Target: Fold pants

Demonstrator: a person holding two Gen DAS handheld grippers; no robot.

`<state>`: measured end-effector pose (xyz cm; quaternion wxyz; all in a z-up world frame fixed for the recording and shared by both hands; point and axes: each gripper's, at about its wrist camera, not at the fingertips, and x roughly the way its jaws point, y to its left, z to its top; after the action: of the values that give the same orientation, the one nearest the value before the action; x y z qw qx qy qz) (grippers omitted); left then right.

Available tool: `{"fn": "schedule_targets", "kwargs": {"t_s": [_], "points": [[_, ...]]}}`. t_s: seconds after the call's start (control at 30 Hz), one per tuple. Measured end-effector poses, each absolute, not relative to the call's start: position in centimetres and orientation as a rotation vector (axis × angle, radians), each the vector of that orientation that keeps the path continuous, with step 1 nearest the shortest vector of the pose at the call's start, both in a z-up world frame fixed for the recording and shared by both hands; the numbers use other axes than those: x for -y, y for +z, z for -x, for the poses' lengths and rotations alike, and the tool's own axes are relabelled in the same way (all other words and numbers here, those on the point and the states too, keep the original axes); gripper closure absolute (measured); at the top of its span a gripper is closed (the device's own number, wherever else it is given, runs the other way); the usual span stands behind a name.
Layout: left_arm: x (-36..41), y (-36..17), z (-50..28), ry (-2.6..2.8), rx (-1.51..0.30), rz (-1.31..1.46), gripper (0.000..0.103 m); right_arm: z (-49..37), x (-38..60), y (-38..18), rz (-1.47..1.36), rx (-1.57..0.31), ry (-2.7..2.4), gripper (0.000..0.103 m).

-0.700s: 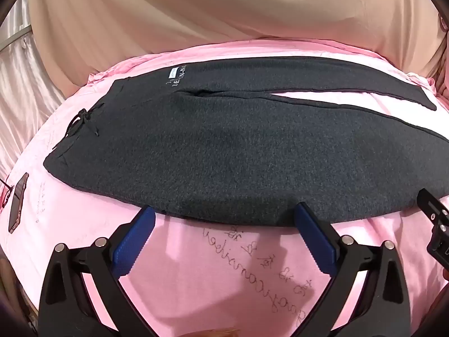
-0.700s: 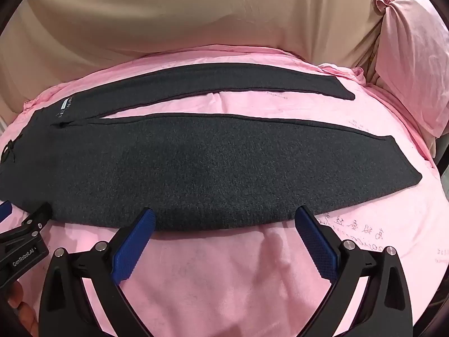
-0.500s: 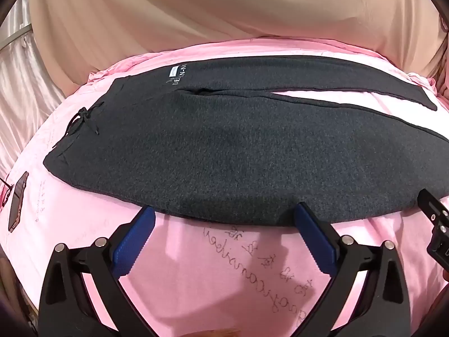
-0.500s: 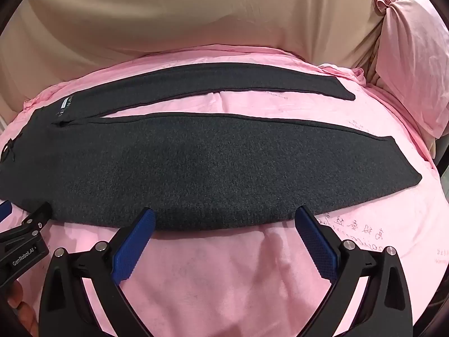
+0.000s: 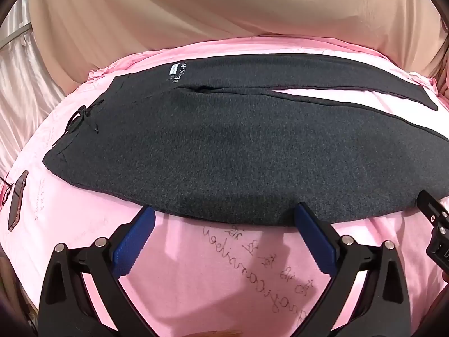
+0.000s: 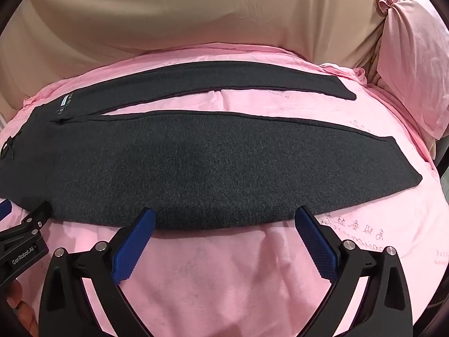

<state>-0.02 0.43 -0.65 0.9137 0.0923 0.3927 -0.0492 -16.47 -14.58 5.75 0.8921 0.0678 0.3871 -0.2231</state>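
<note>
Dark grey pants (image 5: 238, 151) lie flat across a pink bedsheet (image 5: 210, 275), waistband and drawstring at the left, both legs stretching right. The two legs are spread apart with pink sheet showing between them (image 6: 247, 104). My left gripper (image 5: 223, 220) hovers open at the near edge of the pants' upper part, nothing between its blue pads. Farther along the near leg (image 6: 224, 168) my right gripper (image 6: 224, 220) is open too, its pads just short of the hem edge and holding nothing.
A dark phone (image 5: 17, 200) lies on the sheet at the far left. A pink pillow (image 6: 412, 50) leans at the right end. Beige fabric (image 6: 196, 14) rises behind the bed. Handwriting marks the sheet near me.
</note>
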Motion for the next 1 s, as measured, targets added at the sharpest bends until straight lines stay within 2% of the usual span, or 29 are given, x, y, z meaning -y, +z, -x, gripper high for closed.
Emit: {"fn": "schedule_targets", "kwargs": {"t_s": [1.0], "points": [[-0.54, -0.68, -0.14, -0.085, -0.82, -0.192, 0.006, 16.44, 14.61, 5.62, -0.14, -0.807, -0.462, 0.005]]}}
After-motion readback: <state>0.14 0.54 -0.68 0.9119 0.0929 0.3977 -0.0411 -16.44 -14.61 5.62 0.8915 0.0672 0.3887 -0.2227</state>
